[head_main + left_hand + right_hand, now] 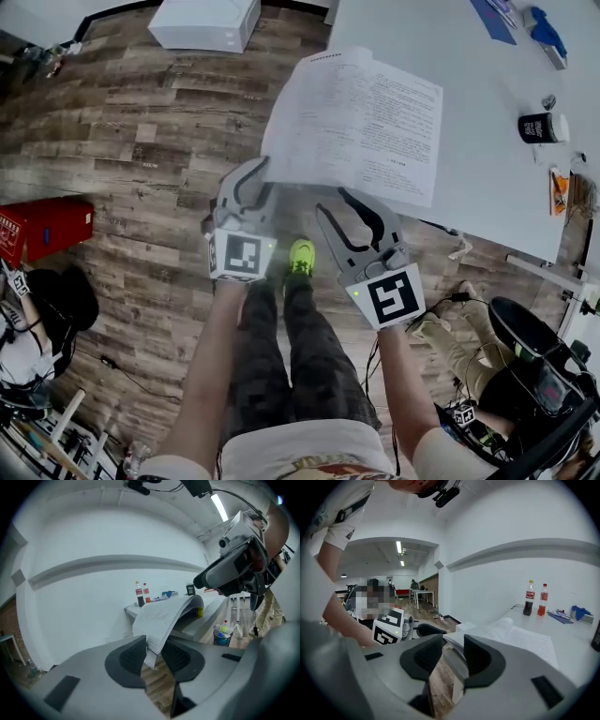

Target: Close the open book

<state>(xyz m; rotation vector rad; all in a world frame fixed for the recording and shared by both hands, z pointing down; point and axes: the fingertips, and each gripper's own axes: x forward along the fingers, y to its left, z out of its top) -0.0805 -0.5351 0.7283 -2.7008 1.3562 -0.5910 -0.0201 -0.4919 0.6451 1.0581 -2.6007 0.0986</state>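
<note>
**Head view.** The book (361,122) lies open on the near left corner of a white table (469,47), with its left pages overhanging the wooden floor (141,169). The left gripper (264,178) is at the book's near left corner, one jaw above the page edge and one below. The right gripper (331,202) is just beside the book's near edge and its jaws stand apart. A black cup (539,127) is farther right on the table. A white box (204,21) and a red case (47,228) stand on the floor.

**Left gripper view.** The left gripper (153,654) is clamped on a stack of pages, and both pads bear on the paper. The gripped pages rise from the jaws and arch over toward the table. Two bottles (139,595) stand at the table's far end. A bin (222,634) stands on the floor to the right.

**Right gripper view.** The right gripper (450,656) is open, and no pad touches anything. The table edge and the book's near corner appear in the gap beyond the jaw tips. The book's right pages lie flat on the table
</note>
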